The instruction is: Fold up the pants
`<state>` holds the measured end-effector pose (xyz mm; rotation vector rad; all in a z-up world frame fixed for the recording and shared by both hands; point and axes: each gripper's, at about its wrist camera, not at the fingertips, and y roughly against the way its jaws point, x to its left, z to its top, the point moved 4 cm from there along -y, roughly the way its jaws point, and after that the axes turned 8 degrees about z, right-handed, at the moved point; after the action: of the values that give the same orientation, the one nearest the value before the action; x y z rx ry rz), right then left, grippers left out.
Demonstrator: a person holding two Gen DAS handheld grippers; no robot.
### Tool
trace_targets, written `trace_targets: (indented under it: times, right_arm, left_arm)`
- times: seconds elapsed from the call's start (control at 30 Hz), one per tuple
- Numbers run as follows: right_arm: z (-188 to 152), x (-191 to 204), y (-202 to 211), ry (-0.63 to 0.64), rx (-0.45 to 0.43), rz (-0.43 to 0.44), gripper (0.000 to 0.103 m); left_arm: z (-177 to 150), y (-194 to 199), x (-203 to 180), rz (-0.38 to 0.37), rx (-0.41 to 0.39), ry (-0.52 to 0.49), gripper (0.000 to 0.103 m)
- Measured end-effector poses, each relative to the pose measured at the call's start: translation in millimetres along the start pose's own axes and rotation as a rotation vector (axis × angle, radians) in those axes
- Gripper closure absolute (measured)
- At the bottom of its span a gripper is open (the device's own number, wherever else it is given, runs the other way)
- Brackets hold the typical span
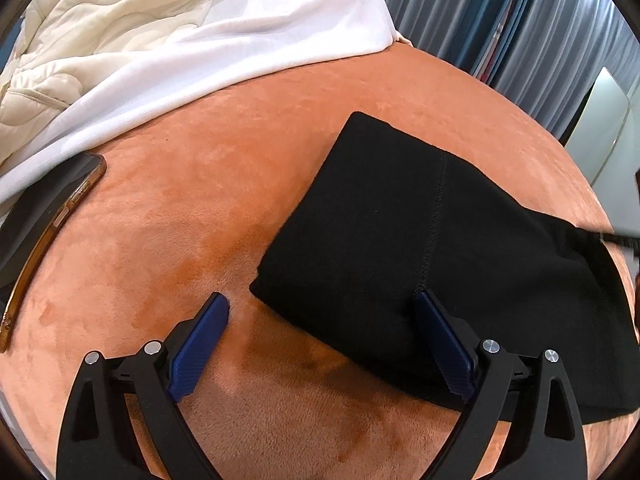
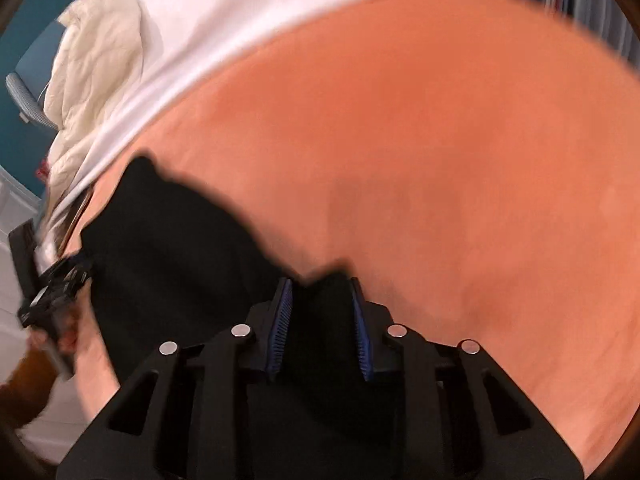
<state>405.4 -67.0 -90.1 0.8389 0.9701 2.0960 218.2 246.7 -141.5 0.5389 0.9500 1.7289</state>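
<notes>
The black pants (image 1: 404, 236) lie folded into a thick block on the orange velvet surface (image 1: 192, 200). My left gripper (image 1: 322, 304) is open, its blue pads (image 1: 200, 344) straddling the near left corner of the pants; the right pad rests against the fabric. In the blurred right wrist view my right gripper (image 2: 322, 284) is shut on a bunch of the black pants (image 2: 172, 264) and holds it off the surface. The left gripper (image 2: 56, 284) shows at the far left edge there.
A phone in a clear case (image 1: 52, 224) lies at the left on the orange surface. A white sheet (image 1: 248, 40) and a cream quilt (image 1: 92, 32) lie behind. Grey-blue curtains (image 1: 520, 12) hang at the back right.
</notes>
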Motion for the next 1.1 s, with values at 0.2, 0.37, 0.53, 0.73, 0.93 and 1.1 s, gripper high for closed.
trace_targets:
  times: [0.2,0.37,0.53,0.73,0.93,1.1]
  right_arm:
    - [-7.8,-42.5,41.9,-0.218,-0.230,-0.209,0.073]
    - [-104.5,72.2,85.7,0.146,-0.245,-0.167,0.019]
    - [-171.7,151.4,48.0,0.392,-0.050,-0.185,0.041]
    - [-164.0,142.5,11.3,0.311,0.011,-0.130,0.083]
    - [-201.8,162.9,52.9,0.323,0.056,-0.018,0.103]
    - [-223.4,150.5,56.0,0.236,0.034,-0.032,0.100]
  left_arm:
    - [-0.8,2.9,5.0,-0.019,-0.010,0.012,0.009]
    - [1.7,9.0,13.6,-0.068,-0.022,0.047,0.009]
    - [5.2,34.2,25.8,-0.085,-0.011,0.168,0.009]
    - [-0.3,68.7,23.7,-0.059,-0.002,0.142,0.009]
    - [3.6,95.2,13.2,0.066,-0.078,0.007,0.009]
    - [7.4,77.3,-21.1,0.101,-0.026,-0.051,0.009]
